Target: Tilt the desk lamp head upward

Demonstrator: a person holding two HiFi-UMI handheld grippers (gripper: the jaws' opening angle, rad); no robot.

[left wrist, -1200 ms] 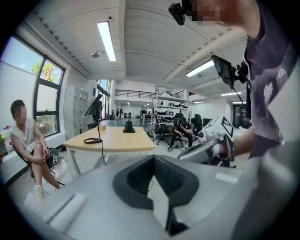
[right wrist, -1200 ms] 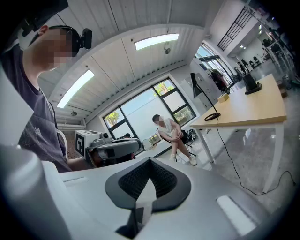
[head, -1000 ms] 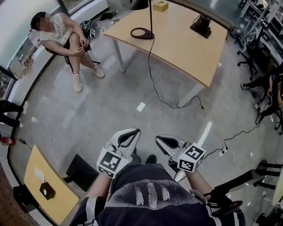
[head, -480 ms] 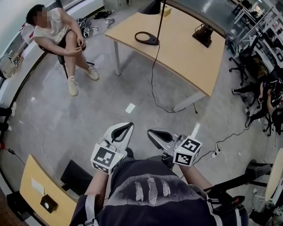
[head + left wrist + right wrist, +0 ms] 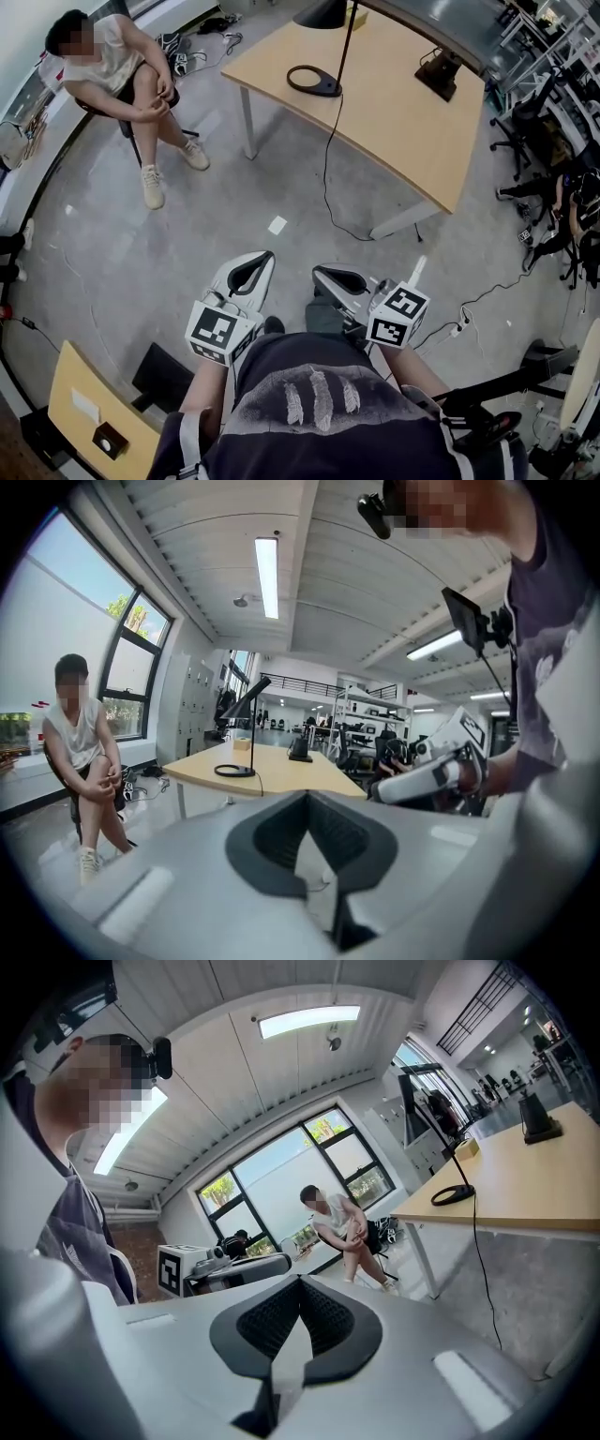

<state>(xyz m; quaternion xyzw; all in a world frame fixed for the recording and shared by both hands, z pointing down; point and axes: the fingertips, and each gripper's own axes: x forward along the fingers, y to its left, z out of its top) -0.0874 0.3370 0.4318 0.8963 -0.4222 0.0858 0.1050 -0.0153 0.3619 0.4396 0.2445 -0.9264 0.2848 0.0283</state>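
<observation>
While left claw (image 5: 261, 261), right claw (image 5: 328, 276) closed empty, desk lamp (image 5: 326, 89) well ahead.

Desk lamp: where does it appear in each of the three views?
Head view: desk lamp at top centre.
Left gripper view: desk lamp left of centre, mid-height.
Right gripper view: desk lamp right of centre, mid-height.
Shared landmark: seated person, left of it in all three.

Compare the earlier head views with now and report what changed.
The wearer has stepped toward the desk: it and the lamp base sit lower in the head view, and the lamp head, out of frame a second ago, now shows. Nothing was taken hold of or let go. The left gripper and right gripper remain shut, empty, well short of the desk.
</observation>
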